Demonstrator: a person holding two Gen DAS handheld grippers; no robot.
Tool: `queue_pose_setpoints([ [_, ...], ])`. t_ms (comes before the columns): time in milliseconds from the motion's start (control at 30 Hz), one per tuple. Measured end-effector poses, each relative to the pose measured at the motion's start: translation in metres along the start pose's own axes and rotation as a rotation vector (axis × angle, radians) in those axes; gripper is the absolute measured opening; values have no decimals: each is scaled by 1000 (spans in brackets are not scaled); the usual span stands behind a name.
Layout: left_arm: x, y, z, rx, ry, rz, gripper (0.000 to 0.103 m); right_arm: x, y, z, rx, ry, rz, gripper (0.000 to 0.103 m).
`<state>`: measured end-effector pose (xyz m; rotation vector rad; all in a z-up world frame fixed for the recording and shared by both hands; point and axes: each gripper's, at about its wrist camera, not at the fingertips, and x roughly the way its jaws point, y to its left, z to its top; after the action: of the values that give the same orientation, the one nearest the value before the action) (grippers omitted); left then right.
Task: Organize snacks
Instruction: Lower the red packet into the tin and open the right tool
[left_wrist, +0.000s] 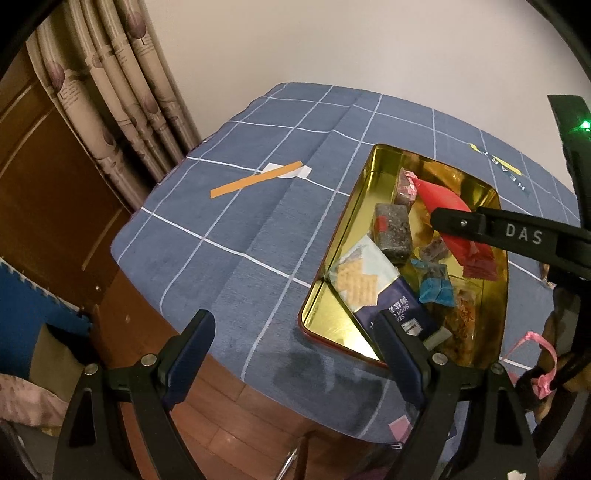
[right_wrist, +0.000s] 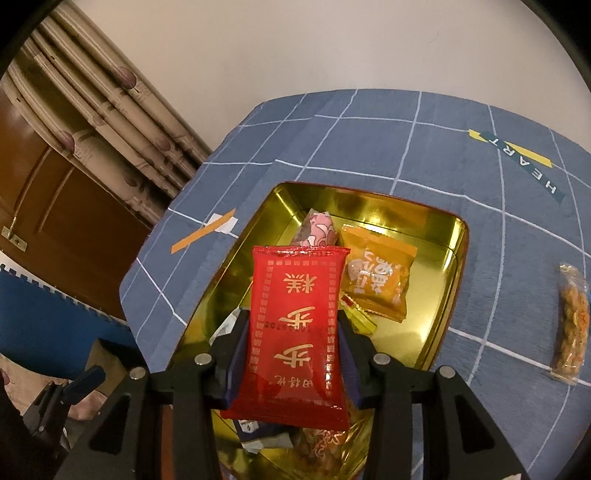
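Note:
A gold tin (left_wrist: 334, 254) (right_wrist: 443, 302) holding several wrapped snacks sits on the blue checked tablecloth. My right gripper (right_wrist: 293, 325) is shut on a red snack packet (right_wrist: 295, 321) with gold characters, held above the tin. The left wrist view shows that packet (left_wrist: 443, 203) over the tin's far half, with the right gripper's finger (left_wrist: 491, 229) across it. My left gripper (left_wrist: 295, 325) stands open with nothing between its fingers, low at the tin's near left corner. In the tin lie an orange packet (right_wrist: 376, 277), a pink-wrapped piece (right_wrist: 319, 230), a cracker pack (left_wrist: 373, 288) and a dark bar (left_wrist: 393, 232).
A clear packet of orange twists (right_wrist: 570, 321) lies on the cloth right of the tin. An orange tape strip (left_wrist: 255, 179) crosses a white patch to the tin's left. Curtains (left_wrist: 110, 92) and a wooden door (right_wrist: 55, 206) stand beyond the table's left edge. A pink ribbon (left_wrist: 543, 365) hangs near the right.

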<state>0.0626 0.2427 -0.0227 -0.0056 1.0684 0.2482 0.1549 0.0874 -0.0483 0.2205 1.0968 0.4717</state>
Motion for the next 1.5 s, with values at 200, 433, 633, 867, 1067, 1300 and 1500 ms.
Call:
queue_pose_setpoints([
  [200,1,-2,0,6,2,7,85,4,2,1,10,5,3,44],
  [433,1,-3,-1,6,2,6,85,10,7,3,23,16,13,44],
  [633,2,-3,-1,9,3,6,85,15,14,6,26,20,31,44],
  [867,2,-2,-1,6,5,5,85,19,18,7,41,30,56,46],
  [1067,2,2,-3,2,9,7,85,18,15,7,66,21,81,49],
  [1300,4,4,-2,1,4,20,85,3,19,9,33,-22,67,49],
  [1500,4,3,-1,7,-1,29,85,-32,7,0,0,-104,12,49],
])
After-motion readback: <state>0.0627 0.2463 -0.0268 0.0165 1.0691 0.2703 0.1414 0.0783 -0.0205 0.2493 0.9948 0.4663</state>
